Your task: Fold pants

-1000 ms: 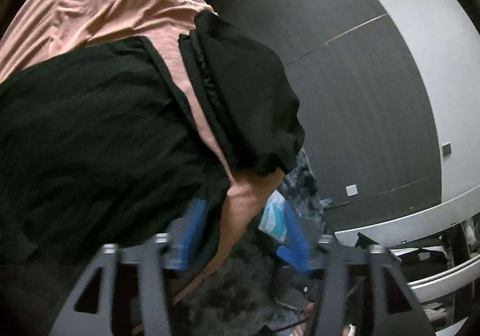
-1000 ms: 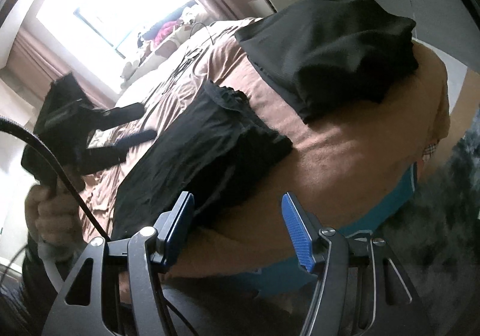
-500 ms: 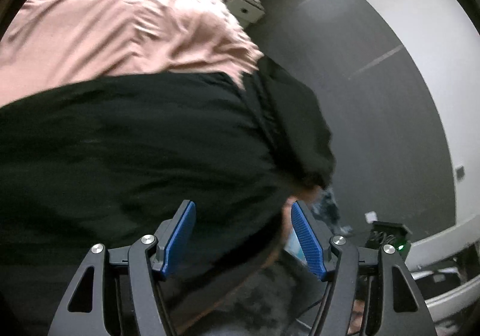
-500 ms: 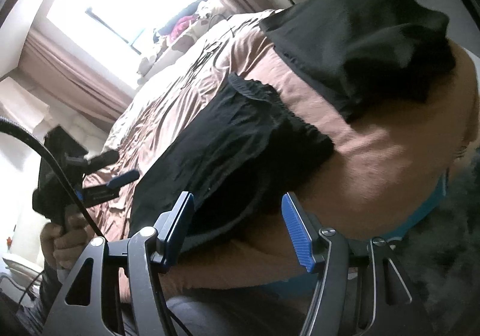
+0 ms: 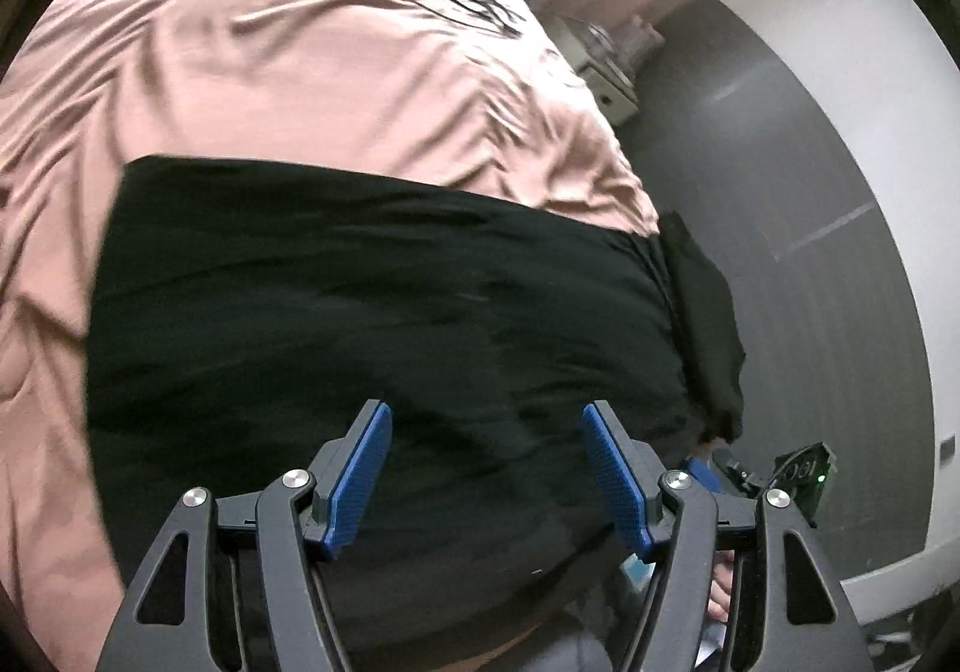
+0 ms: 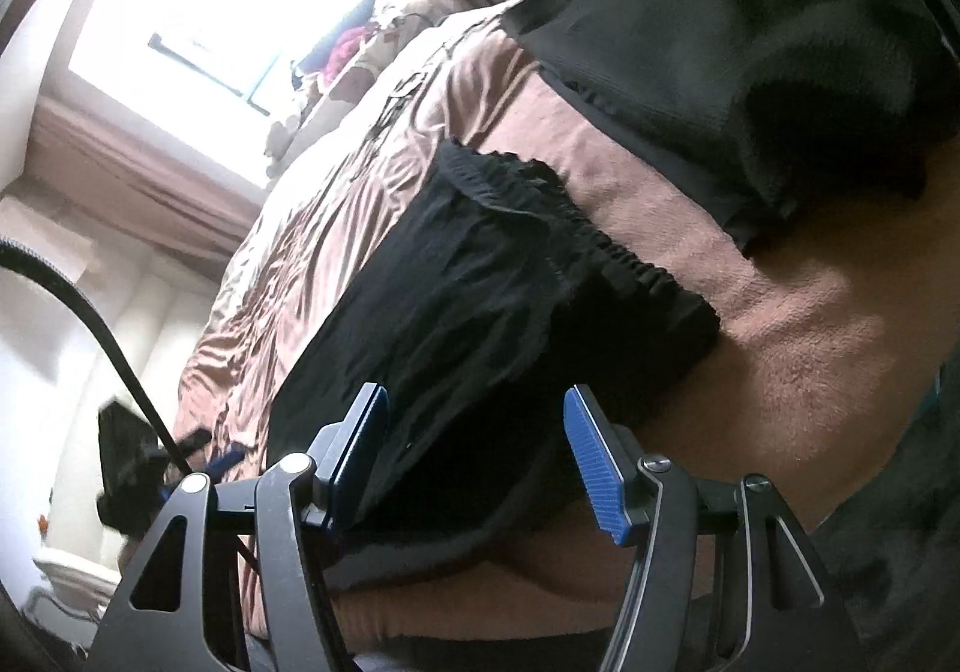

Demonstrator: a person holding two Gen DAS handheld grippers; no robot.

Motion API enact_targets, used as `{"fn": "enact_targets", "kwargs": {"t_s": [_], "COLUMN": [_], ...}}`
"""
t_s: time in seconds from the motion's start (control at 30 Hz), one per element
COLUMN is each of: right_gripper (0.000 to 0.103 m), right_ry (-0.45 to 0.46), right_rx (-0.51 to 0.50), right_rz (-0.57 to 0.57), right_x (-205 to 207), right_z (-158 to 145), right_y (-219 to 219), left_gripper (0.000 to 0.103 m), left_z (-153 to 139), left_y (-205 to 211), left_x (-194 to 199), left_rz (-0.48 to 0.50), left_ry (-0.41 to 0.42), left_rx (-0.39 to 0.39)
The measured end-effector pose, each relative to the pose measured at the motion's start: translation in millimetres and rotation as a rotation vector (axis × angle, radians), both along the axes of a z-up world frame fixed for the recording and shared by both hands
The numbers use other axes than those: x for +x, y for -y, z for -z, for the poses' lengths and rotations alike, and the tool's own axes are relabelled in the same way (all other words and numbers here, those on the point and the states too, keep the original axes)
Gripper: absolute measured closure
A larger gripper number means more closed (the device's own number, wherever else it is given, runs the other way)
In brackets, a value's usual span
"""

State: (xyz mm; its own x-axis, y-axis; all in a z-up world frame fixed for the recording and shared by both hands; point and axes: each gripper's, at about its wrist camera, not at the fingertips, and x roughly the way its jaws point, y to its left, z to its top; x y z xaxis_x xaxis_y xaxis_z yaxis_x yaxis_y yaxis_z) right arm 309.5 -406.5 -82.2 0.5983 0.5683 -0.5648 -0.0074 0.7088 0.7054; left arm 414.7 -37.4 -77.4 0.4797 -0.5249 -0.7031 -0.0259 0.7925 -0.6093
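Both hand-held grippers have their blue-padded jaws apart with nothing clamped: the left hand-held gripper [image 5: 486,468] hangs over the black fabric pants [image 5: 372,324], the right hand-held gripper [image 6: 474,459] above their near end. The pants [image 6: 480,300] lie spread on the pink-sheeted bed [image 5: 288,72], gathered waistband far right, near a folded black garment [image 6: 750,42].
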Motion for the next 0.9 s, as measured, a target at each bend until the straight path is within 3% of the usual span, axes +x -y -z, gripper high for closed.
{"fn": "enact_targets", "kwargs": {"t_s": [0.23, 0.5, 0.6, 0.67, 0.77, 0.9], "right_gripper": [0.044, 0.044, 0.057, 0.078, 0.094, 0.098], "right_ry": [-0.048, -0.008, -0.032, -0.027, -0.004, 0.030], "right_rx": [0.059, 0.115, 0.099, 0.083, 0.068, 0.004], "right_rz": [0.041, 0.067, 0.077, 0.075, 0.070, 0.081], "right_x": [11.4, 26.1, 30.5, 33.6, 34.6, 30.3], "right_z": [15.0, 25.7, 33.9, 33.1, 25.7, 7.0], "right_y": [9.4, 17.1, 16.5, 14.3, 13.3, 10.0], "left_gripper": [0.035, 0.035, 0.037, 0.041, 0.043, 0.052], "left_z": [16.1, 41.4, 48.9, 53.3, 59.6, 71.0], "left_y": [-45.7, -82.9, -93.7, -99.2, -103.7, -103.3], "left_x": [-34.2, -60.7, -68.4, -72.4, -75.8, -77.7], "left_rz": [-0.137, -0.226, -0.258, -0.269, -0.273, -0.267], "left_ry": [-0.016, -0.093, -0.122, -0.136, -0.160, -0.199], "left_rx": [0.016, 0.032, 0.039, 0.040, 0.042, 0.025]}}
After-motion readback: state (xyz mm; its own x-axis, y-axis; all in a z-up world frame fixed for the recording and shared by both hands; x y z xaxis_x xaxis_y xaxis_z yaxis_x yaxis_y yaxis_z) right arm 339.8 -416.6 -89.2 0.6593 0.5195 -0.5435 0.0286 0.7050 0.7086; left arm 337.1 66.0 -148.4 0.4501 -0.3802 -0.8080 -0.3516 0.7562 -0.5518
